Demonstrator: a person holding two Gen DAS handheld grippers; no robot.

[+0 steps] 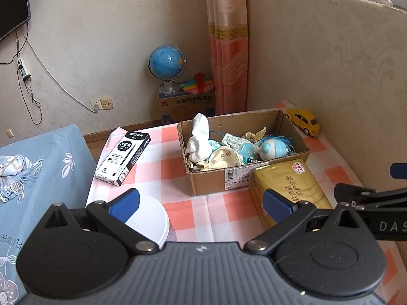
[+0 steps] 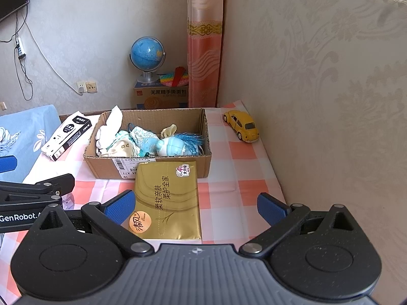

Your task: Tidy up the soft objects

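Both grippers, left [image 1: 201, 203] and right [image 2: 195, 207], jaws spread and empty; gold tissue pack [image 2: 169, 200] lies nearest; grasp it across its width, then lift toward cardboard box [image 2: 162, 170].

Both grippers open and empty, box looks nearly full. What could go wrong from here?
1. The white sock already sticks up over the cardboard box rim; pushing more in may tip it out.
2. The gold tissue pack lies against the box front, so reaching in from here may shove it.
3. The yellow toy car sits near the table edge; a wide swing by the right gripper may knock it.
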